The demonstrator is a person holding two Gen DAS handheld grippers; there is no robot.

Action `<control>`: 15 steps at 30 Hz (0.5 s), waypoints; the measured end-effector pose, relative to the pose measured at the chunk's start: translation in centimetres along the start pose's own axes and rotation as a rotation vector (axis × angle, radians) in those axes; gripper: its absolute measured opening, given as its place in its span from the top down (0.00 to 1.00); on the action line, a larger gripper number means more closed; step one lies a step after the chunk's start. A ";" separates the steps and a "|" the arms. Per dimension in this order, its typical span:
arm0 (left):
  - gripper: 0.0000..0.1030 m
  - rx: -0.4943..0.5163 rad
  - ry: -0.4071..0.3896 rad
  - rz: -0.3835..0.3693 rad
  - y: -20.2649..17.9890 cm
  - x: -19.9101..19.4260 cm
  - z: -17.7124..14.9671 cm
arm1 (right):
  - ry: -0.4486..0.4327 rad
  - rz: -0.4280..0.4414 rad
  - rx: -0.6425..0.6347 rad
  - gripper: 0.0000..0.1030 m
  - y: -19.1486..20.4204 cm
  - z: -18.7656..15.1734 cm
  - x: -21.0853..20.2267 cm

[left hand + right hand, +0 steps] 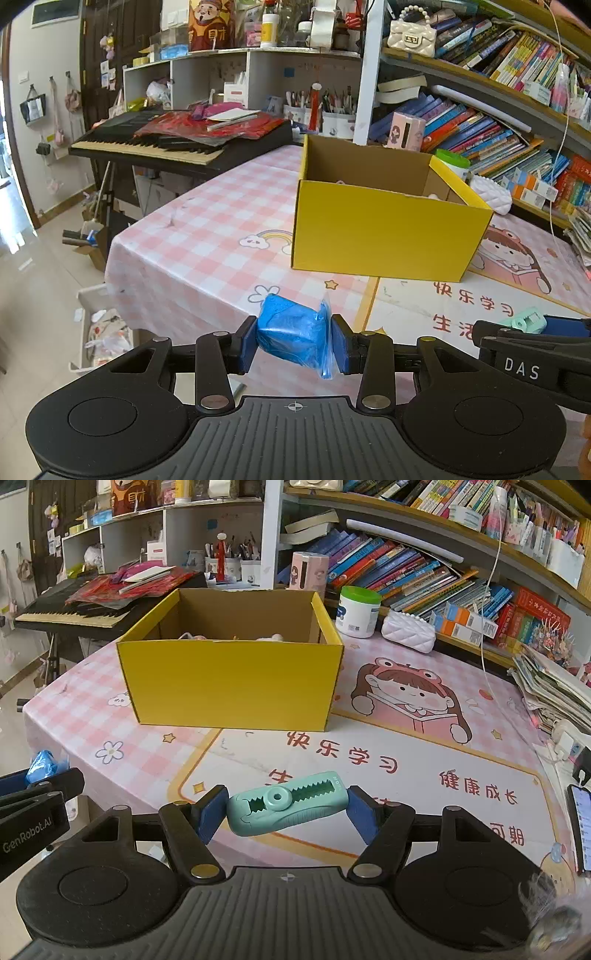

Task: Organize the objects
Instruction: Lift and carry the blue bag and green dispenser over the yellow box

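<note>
While angled down over desk (pixel 424 749): left hand-held gripper (pixel 294 341) clamps blue plastic bundle (pixel 291 336); right hand-held gripper (pixel 286 812) clamps mint-green correction tape (pixel 288 806), near yellow box (pixel 229 683).

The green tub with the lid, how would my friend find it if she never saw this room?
Start at the big yellow box on the pink checked table. Look behind its right corner, toward the bookshelf. The tub stands upright there beside a quilted white pouch; it alone is round and white with a bright green lid.

Keyboard (pixel 147 144) left, bookshelves (pixel 424 572) behind, white tub (pixel 358 611), phone (pixel 581 830) right.
</note>
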State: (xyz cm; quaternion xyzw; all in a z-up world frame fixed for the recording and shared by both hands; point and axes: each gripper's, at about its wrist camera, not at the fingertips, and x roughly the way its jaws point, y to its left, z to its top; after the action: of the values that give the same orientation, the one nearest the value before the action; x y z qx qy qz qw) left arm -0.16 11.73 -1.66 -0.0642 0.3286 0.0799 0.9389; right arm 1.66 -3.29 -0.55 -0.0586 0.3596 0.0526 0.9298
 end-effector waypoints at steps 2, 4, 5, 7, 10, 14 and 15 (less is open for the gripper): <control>0.62 0.003 -0.005 -0.004 0.2 -0.3 -0.1 | -0.004 -0.003 -0.001 0.34 0.3 0.0 -0.3; 0.62 0.005 -0.012 -0.009 0.4 -0.5 0.0 | -0.010 -0.008 -0.001 0.34 0.5 0.0 -0.5; 0.62 0.006 -0.017 -0.010 0.5 -0.6 0.1 | -0.014 -0.011 -0.001 0.34 0.6 0.0 -0.6; 0.62 0.008 -0.029 -0.010 0.5 -0.8 0.2 | -0.023 -0.016 -0.002 0.34 0.7 0.2 -0.9; 0.62 0.012 -0.049 -0.014 0.4 -1.0 0.6 | -0.037 -0.018 -0.010 0.34 0.8 0.4 -1.0; 0.62 0.023 -0.067 -0.024 0.1 -0.8 1.2 | -0.054 -0.022 -0.011 0.34 0.7 0.8 -0.9; 0.62 0.024 -0.071 -0.025 0.0 -0.7 1.5 | -0.058 -0.022 -0.010 0.34 0.7 1.0 -0.9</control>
State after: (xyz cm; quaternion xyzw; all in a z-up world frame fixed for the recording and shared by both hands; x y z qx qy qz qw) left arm 0.17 11.88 -0.04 -0.0543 0.2952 0.0664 0.9516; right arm 1.58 -2.54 0.71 -0.0658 0.3317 0.0458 0.9400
